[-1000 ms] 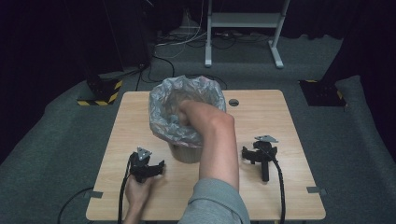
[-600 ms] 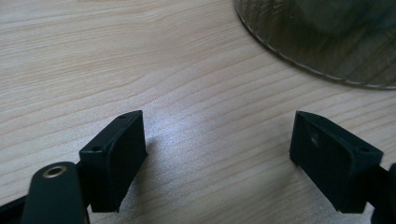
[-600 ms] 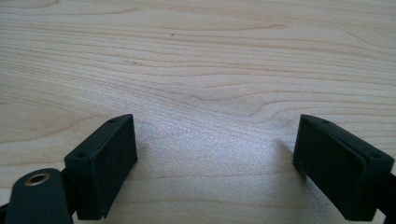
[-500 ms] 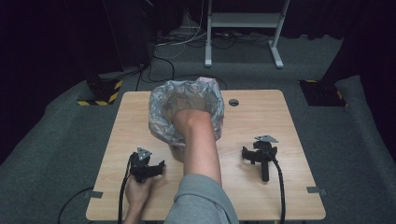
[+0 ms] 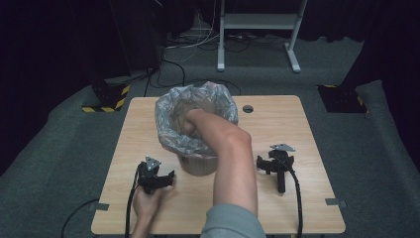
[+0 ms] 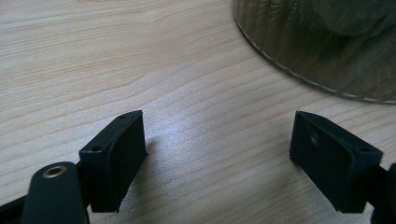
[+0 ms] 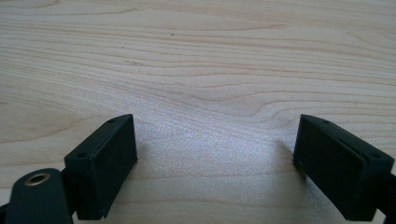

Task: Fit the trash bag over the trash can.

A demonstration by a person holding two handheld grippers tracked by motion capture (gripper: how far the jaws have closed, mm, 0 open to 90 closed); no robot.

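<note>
While your right hand (image 5: 190,124) is down inside the bin (image 5: 197,133), both tools lie on the surface (image 5: 302,119) and hold nothing. The bin stands near the middle of the surface, a bit toward the far side, and a thin bag (image 5: 168,126) is pulled over its rim. The bag looks crinkly and bunched, with loose folds hanging over the near side. It seems you are pressing the bag down so it sits well in the bin.

The left tool (image 5: 171,176) is just beside the bin, on its left, and your left hand (image 5: 143,203) rests on it. Its jaws stand wide apart with bare wood between them, and the bin's side (image 6: 322,46) is close ahead in the left gripper view. The right tool (image 5: 261,166) lies alone to the right of the bin, apart from it. Its jaws are also wide apart, with only wood between them.

The bag is in and over the rim, so most of the work looks done. What is left, I think, is to smooth the bag and take your hand out.
</note>
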